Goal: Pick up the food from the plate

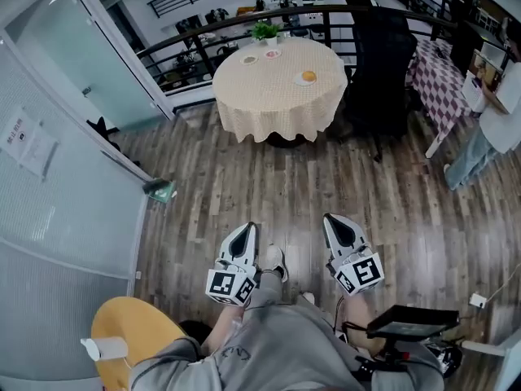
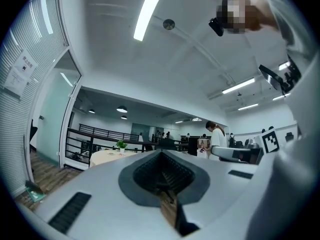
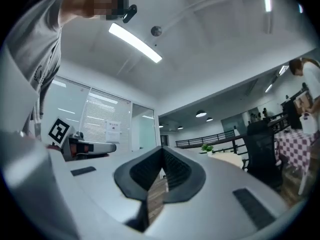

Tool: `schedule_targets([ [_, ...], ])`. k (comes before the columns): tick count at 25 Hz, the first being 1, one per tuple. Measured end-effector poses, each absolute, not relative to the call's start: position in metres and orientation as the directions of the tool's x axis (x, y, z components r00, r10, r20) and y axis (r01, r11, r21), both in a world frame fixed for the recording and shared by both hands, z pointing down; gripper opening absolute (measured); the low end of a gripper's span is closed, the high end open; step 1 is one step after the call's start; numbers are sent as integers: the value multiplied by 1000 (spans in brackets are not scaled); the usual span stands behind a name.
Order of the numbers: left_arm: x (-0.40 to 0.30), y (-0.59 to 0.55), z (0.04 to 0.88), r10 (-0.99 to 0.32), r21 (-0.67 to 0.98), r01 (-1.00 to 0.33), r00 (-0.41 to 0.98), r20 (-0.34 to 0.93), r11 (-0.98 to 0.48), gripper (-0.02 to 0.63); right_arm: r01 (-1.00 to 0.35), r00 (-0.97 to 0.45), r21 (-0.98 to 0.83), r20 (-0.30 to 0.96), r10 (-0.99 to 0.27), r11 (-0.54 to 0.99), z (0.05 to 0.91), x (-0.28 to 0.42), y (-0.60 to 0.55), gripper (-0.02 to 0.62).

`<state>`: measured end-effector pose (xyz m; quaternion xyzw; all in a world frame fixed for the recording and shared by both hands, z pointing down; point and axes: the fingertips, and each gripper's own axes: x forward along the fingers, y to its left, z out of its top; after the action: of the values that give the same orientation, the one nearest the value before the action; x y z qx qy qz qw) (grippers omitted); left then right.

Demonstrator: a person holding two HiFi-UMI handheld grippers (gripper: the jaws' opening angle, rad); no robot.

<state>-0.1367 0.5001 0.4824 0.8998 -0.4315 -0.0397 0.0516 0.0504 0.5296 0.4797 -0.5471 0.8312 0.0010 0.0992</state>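
Approach stage. The left gripper (image 1: 245, 230) and right gripper (image 1: 333, 220), jaws pressed together and empty, are well apart from the food (image 1: 308, 76) on its plate (image 1: 299, 81) on the round table (image 1: 269, 104). Next step, likely: walk closer and spread 1 gripper's jaws.

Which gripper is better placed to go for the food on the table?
Right, but only slightly. Both are shut, empty and far from the table. The orange food sits on the table's right side, closer in line with the right gripper than the left gripper.
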Motion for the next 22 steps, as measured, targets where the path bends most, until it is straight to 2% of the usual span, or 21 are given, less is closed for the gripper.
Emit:
schedule_targets([
  [6,-128,482,492,-776,143,-766,630,-27,-627,5,-854,-477,-192,-86,-875,484,504,38,511,11],
  [18,-109,364,503,-744,188,-725,665,-58,-663,5,-930,-324,-169,-42,-945,326,512,65,421,12],
  [22,-114,321,510,-734,222,-709,677,-54,-669,4,-941,-306,-161,30,-952,297,521,62,370,11],
])
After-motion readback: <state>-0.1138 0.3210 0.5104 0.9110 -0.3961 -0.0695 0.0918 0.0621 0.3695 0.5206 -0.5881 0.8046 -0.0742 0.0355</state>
